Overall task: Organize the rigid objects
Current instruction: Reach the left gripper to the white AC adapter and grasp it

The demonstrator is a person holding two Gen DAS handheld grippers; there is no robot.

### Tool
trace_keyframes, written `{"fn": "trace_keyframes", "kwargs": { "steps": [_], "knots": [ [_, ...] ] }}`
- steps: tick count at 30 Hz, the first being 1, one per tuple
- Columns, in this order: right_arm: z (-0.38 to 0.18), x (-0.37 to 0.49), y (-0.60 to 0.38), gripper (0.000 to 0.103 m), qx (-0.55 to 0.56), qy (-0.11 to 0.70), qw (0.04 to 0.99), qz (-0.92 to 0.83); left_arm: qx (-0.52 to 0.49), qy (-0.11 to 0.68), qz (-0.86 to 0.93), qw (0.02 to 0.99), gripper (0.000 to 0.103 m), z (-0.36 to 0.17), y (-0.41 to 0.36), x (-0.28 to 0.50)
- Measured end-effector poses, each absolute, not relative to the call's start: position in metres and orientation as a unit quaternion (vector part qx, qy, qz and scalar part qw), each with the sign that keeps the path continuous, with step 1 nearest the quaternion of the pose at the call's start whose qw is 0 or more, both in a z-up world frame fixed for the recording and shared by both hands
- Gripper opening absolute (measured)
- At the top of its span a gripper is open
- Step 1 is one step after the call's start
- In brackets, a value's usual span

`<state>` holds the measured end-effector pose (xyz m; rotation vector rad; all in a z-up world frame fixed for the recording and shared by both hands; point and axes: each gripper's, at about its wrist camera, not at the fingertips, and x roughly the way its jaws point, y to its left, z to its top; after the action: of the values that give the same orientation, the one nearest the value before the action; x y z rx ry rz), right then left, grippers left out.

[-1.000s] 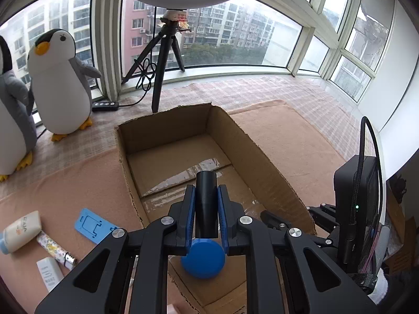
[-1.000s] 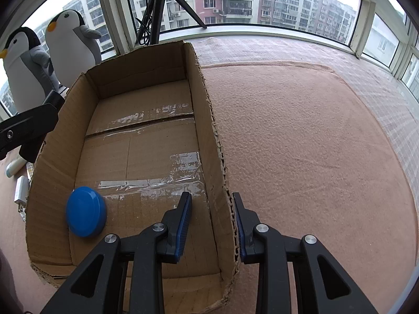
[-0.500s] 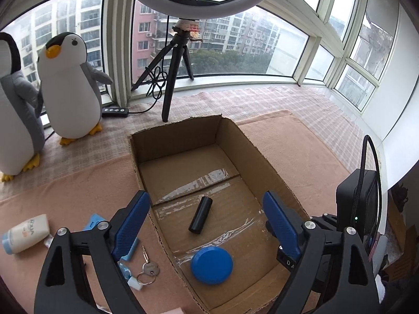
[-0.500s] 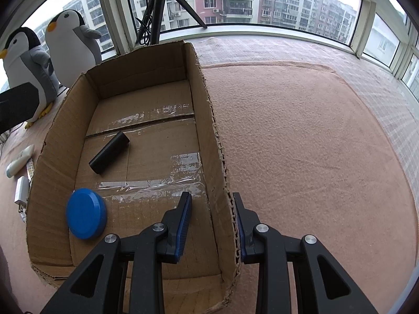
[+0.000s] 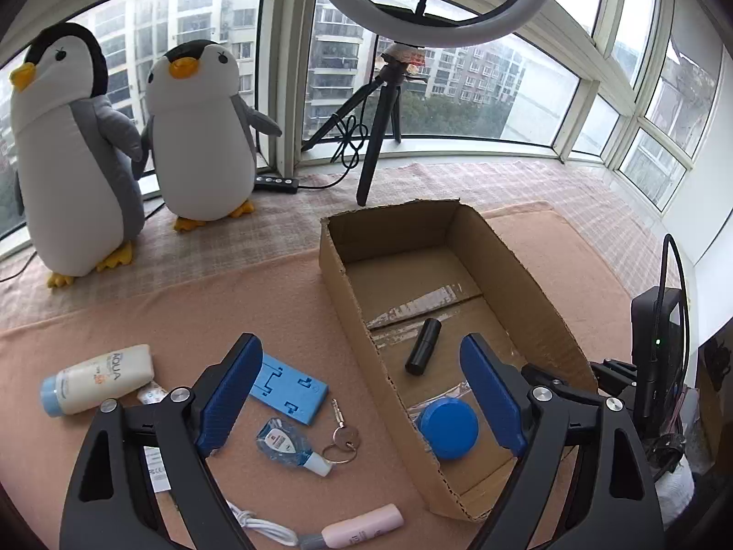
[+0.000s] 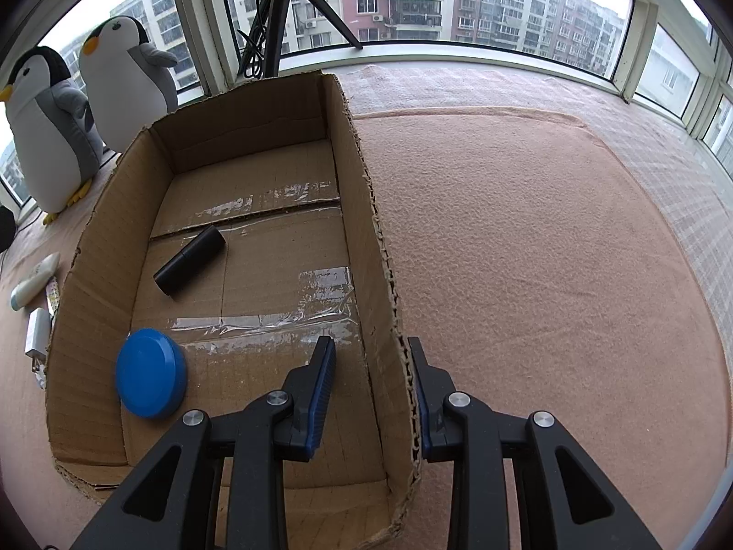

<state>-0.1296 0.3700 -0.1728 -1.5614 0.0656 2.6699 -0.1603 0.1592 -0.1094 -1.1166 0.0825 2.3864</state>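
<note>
An open cardboard box (image 5: 350, 307) (image 6: 89, 252) lies on a peach mat. Inside it are a black cylinder (image 5: 423, 346) (image 6: 188, 266) and a blue round lid (image 5: 449, 421) (image 6: 150, 380). My left gripper (image 5: 359, 394) is wide open and empty, held above the box's left wall. Left of the box lie a cream bottle (image 5: 98, 378), a blue phone stand (image 5: 288, 387), keys (image 5: 341, 435), a small blue-and-white bottle (image 5: 284, 444), a pink tube (image 5: 362, 522) and a white cable (image 5: 261, 525). My right gripper (image 6: 371, 385) sits astride the box's right wall, jaws partly apart.
Two plush penguins (image 5: 197, 137) (image 6: 123, 82) stand at the back left by the window. A tripod (image 5: 375, 137) with a ring light (image 5: 430, 0) stands behind the box. A black device with a cable (image 5: 655, 348) is on the right. Bare mat (image 6: 549, 252) stretches right of the box.
My left gripper let go of the black cylinder, which now lies in the box. It opened wide and drew back up and to the left. The right gripper stayed put.
</note>
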Motion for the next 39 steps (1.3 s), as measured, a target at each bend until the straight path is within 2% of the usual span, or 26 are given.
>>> {"fn": "trace_keyframes", "kwargs": {
  "steps": [9, 16, 26, 32, 34, 39],
  "knots": [
    [-0.173, -0.13, 0.369, 0.027, -0.505, 0.023, 0.023, 0.862, -0.431, 0.015, 0.886, 0.168, 0.089, -0.129, 0.085, -0.162],
    [-0.173, -0.13, 0.367, 0.027, -0.505, 0.021, 0.024, 0.863, -0.48, -0.036, 0.868, 0.121, 0.088, -0.158, 0.032, -0.173],
    [-0.174, -0.13, 0.368, 0.028, -0.504, 0.02, 0.024, 0.863, -0.52, -0.066, 0.846, 0.095, 0.087, -0.182, 0.018, -0.181],
    [-0.174, -0.13, 0.368, 0.028, -0.504, 0.021, 0.024, 0.863, -0.524, -0.059, 0.844, 0.094, 0.079, -0.187, 0.024, -0.181],
    [-0.174, -0.13, 0.368, 0.028, -0.504, 0.021, 0.024, 0.863, -0.527, -0.052, 0.843, 0.092, 0.071, -0.189, 0.026, -0.182],
    [-0.174, -0.13, 0.368, 0.028, -0.504, 0.021, 0.025, 0.863, -0.532, -0.038, 0.841, 0.093, 0.06, -0.193, 0.032, -0.183]
  ]
}}
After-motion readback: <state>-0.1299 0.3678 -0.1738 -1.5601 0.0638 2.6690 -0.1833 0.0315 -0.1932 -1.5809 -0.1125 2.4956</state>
